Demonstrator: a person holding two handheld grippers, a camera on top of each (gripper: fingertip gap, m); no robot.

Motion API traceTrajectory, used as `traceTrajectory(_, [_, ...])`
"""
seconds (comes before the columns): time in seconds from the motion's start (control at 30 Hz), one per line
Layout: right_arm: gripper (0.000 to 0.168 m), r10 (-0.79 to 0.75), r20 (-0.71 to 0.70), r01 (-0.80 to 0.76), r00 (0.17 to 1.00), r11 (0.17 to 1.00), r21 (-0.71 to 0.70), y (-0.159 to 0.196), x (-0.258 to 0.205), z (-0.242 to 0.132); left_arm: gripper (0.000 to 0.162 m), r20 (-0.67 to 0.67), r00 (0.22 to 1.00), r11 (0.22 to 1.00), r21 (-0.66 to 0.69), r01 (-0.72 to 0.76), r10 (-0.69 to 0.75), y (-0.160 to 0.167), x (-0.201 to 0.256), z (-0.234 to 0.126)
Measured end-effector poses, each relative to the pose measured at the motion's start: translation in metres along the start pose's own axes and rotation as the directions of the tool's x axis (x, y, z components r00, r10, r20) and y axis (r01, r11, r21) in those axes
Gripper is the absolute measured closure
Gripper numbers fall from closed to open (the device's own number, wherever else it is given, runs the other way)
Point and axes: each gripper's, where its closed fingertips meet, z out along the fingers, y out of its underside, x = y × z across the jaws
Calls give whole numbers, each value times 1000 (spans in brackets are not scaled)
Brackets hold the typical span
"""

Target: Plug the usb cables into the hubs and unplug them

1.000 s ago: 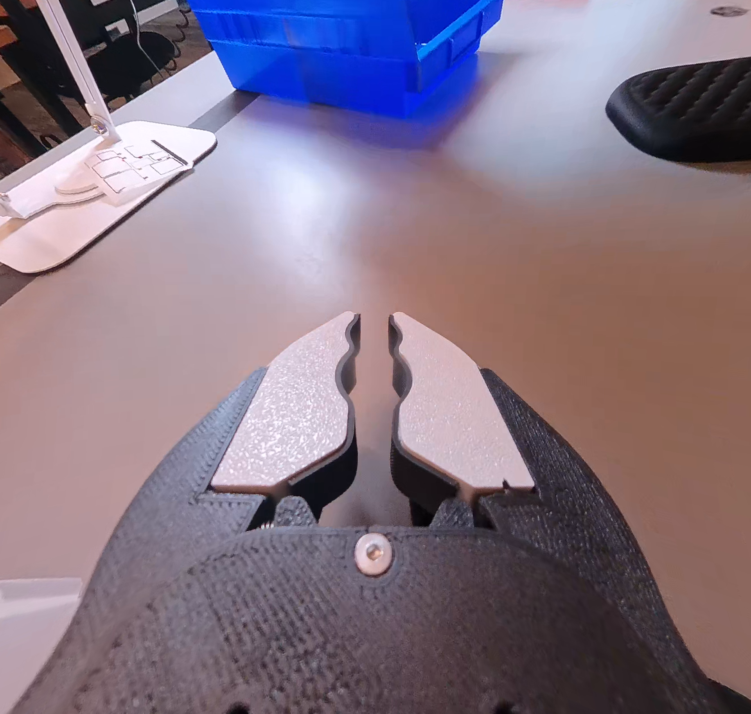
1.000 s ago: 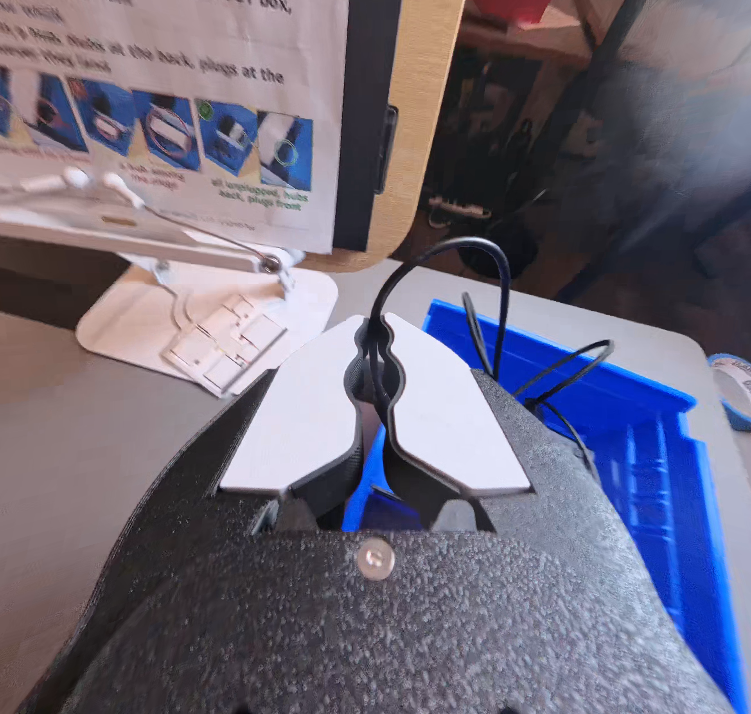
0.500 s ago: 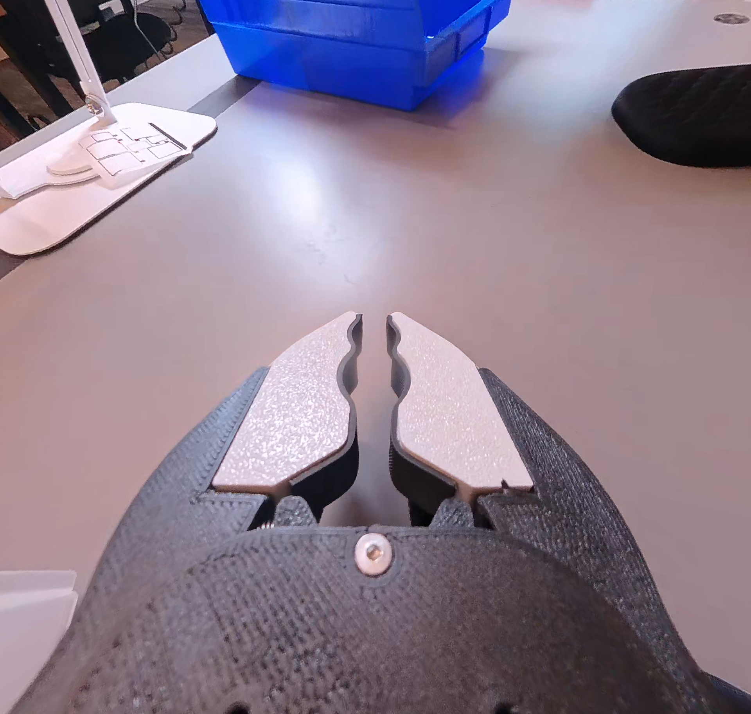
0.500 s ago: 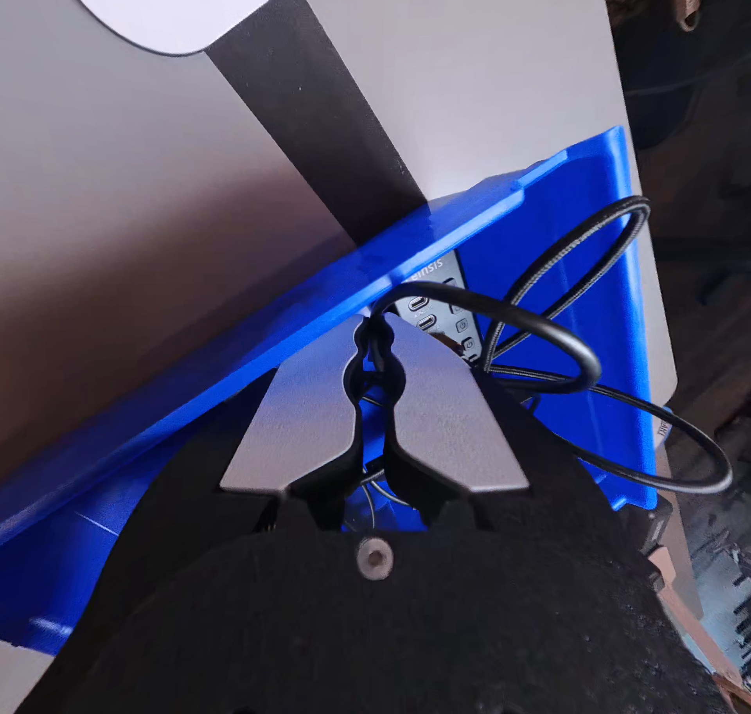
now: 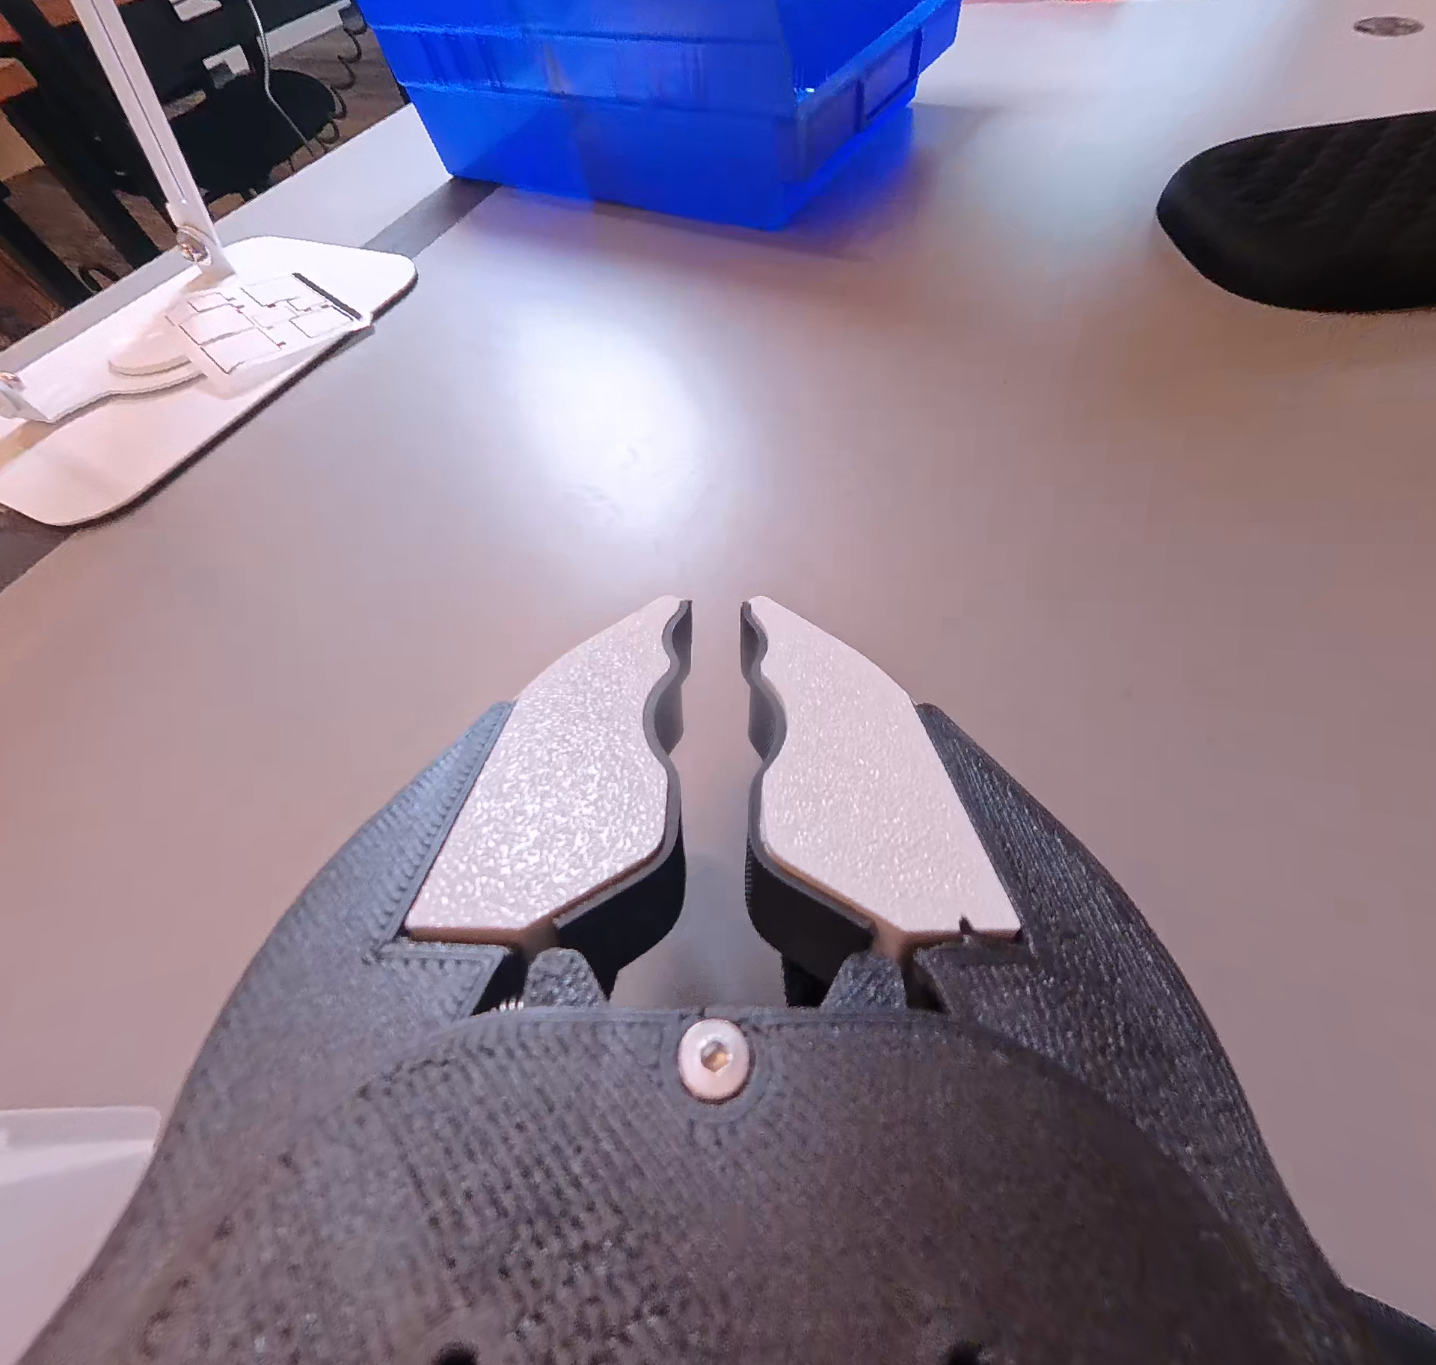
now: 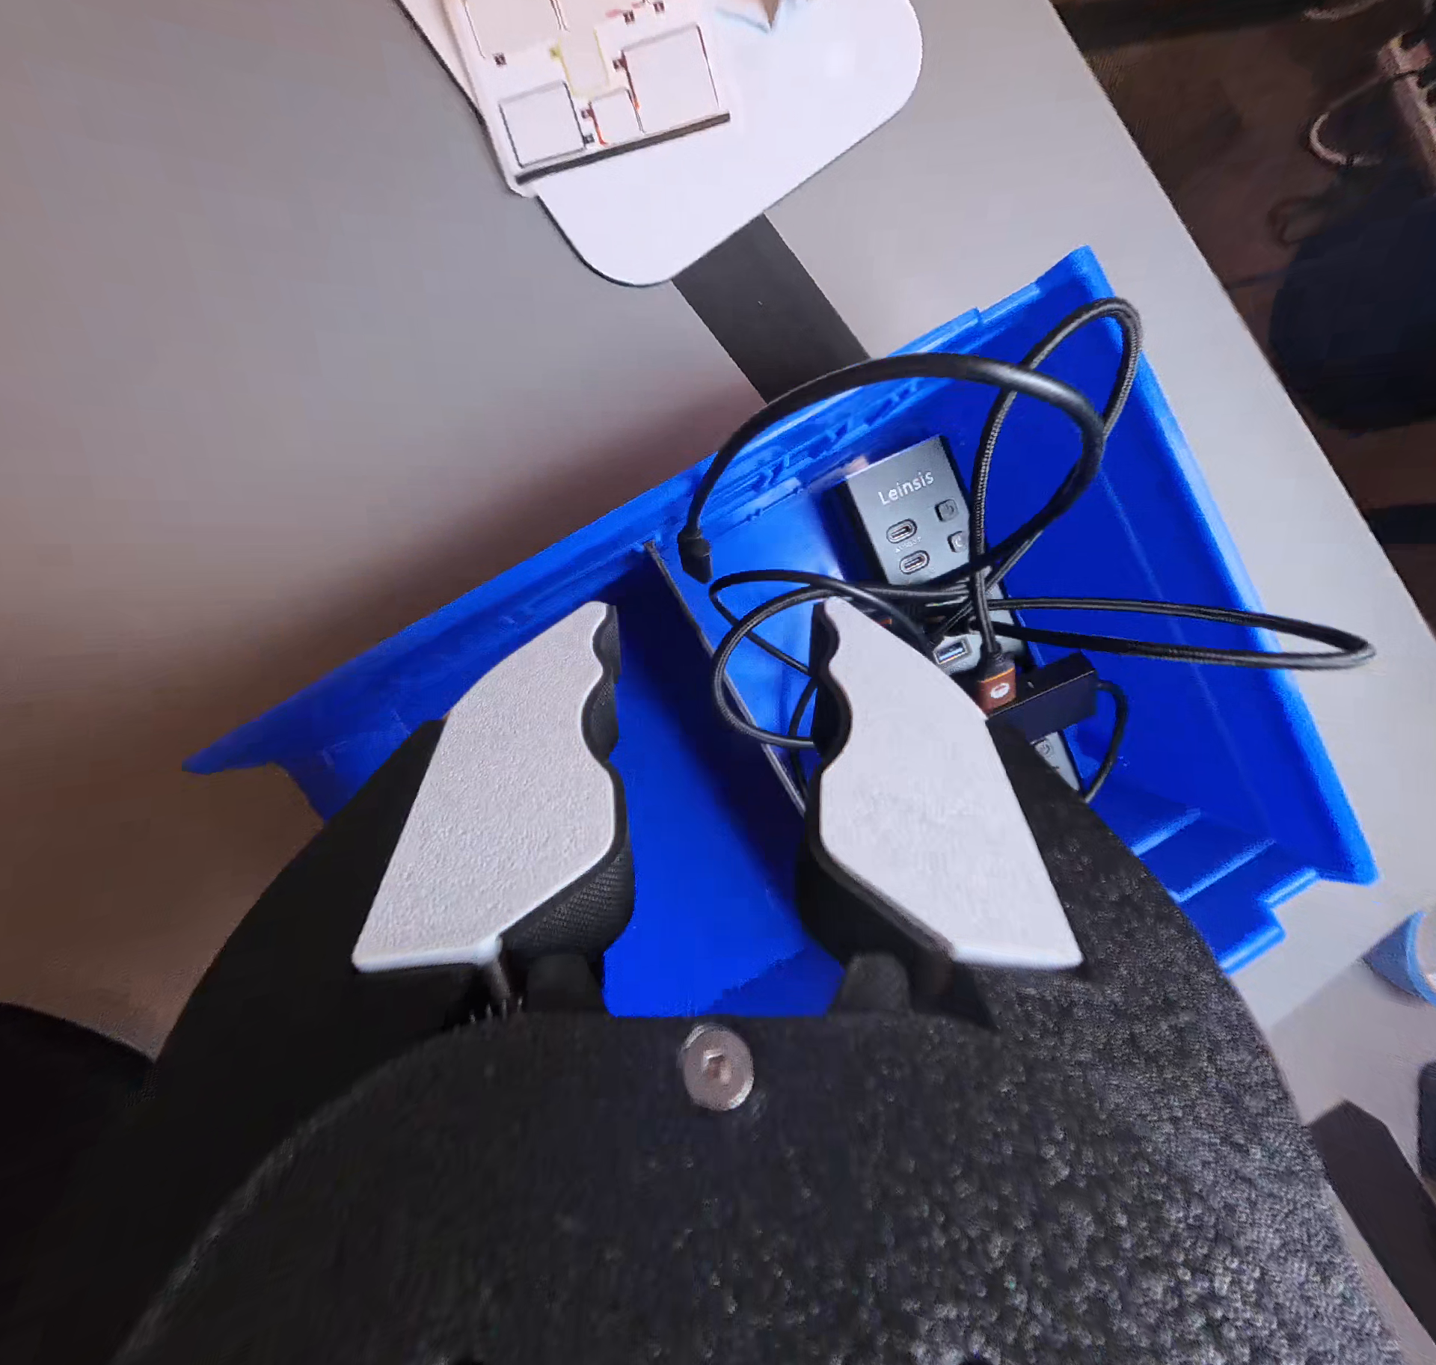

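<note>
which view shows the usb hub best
The right wrist view: it looks down into the blue bin, where the dark hub lies face up among black cables. The left wrist view shows only the bin's outside wall, no hub.

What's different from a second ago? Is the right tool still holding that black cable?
No. The right tool has opened and let go of the black cable, which now lies looped in the blue bin beside the grey hub. It also swung from facing outward to looking down into the bin. The left tool stayed empty, nearly shut, over the table.
</note>
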Motion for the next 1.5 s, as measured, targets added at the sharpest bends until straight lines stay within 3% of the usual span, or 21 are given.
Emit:
traceTrajectory(0.13, [120,-15,-39,21,999,988,154,5,-20,-33,150,21,1000,1000,25,-13,13,-5,-3,-3])
traceTrajectory(0.27, [119,-55,-92,76,994,968,239,32,-56,-51,146,110,993,995,86,-43,34,-21,-15,-14])
traceTrajectory(0.37, [115,-121,-125,142,985,975,172,73,-87,-43,141,225,973,987,135,-88,56,-40,-33,-36])
traceTrajectory(0.47, [112,-182,-133,190,974,981,49,118,-106,-27,136,348,932,986,95,-139,98,-49,-58,-69])
traceTrajectory(0.53, [109,-213,-150,212,965,977,-23,139,-106,-17,128,417,902,993,-2,-120,110,-40,-79,-94])
traceTrajectory(0.63, [105,-268,-156,252,951,961,-114,154,-97,-5,118,457,885,975,-220,11,93,2,-106,-125])
traceTrajectory(0.77, [110,-366,-157,324,917,915,-239,163,-81,12,111,407,906,833,-536,138,113,72,-114,-146])
traceTrajectory(0.9, [139,-413,-117,374,903,891,-257,164,-90,24,112,359,910,663,-735,140,206,120,-122,-159])
traceTrajectory(0.97, [139,-447,-153,403,881,880,-249,161,-96,25,130,319,912,660,-748,75,257,122,-120,-155])
traceTrajectory(1.23, [140,-479,-176,451,860,874,-178,152,-160,23,132,222,892,675,-728,-116,394,105,-93,-130])
traceTrajectory(1.5, [138,-530,-181,507,828,847,-158,145,-222,20,132,38,873,672,-655,-345,486,72,-39,-70])
